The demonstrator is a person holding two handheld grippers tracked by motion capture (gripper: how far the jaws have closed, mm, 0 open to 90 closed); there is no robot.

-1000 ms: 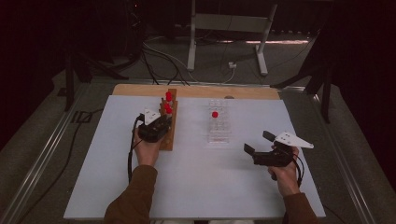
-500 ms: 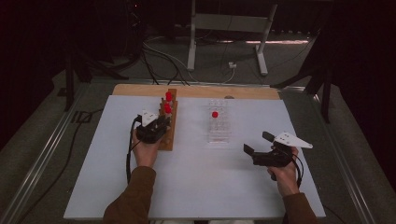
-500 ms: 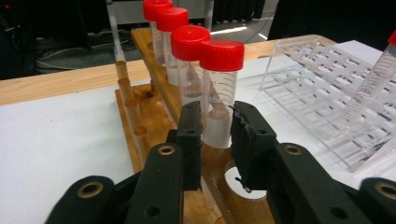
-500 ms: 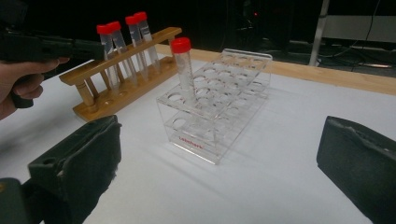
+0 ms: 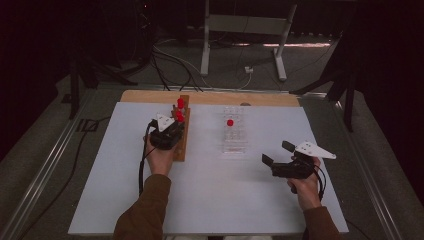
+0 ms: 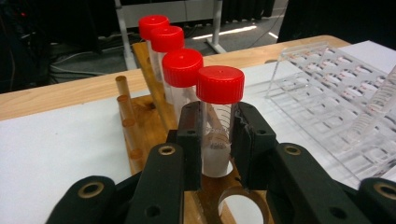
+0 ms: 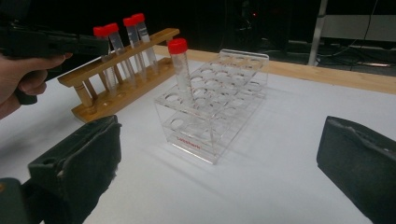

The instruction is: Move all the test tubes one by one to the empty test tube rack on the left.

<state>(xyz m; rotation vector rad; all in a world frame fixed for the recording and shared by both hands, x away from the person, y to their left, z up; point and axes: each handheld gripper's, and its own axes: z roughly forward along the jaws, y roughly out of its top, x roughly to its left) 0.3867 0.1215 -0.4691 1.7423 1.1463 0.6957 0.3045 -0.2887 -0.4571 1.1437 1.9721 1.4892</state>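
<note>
nearest red-capped tube (image 6: 217,123) sits between pads of left gripper (image 6: 216,140), clamped just under cap, bottom not yet out of wooden rack (image 6: 140,126). three more capped tubes (image 6: 181,74) lined up right behind it, away from tongs. one tube (image 7: 180,67) already standing in clear plastic rack (image 7: 219,105), off to side of left tongs, ahead of right gripper (image 7: 219,172), whose jaws sit wide apart, nothing in them. my read: one moved, four to go, lift-out is next.

Overhead camera faces forward; both gripper cameras share the wooden rack (image 6: 154,116).
</note>
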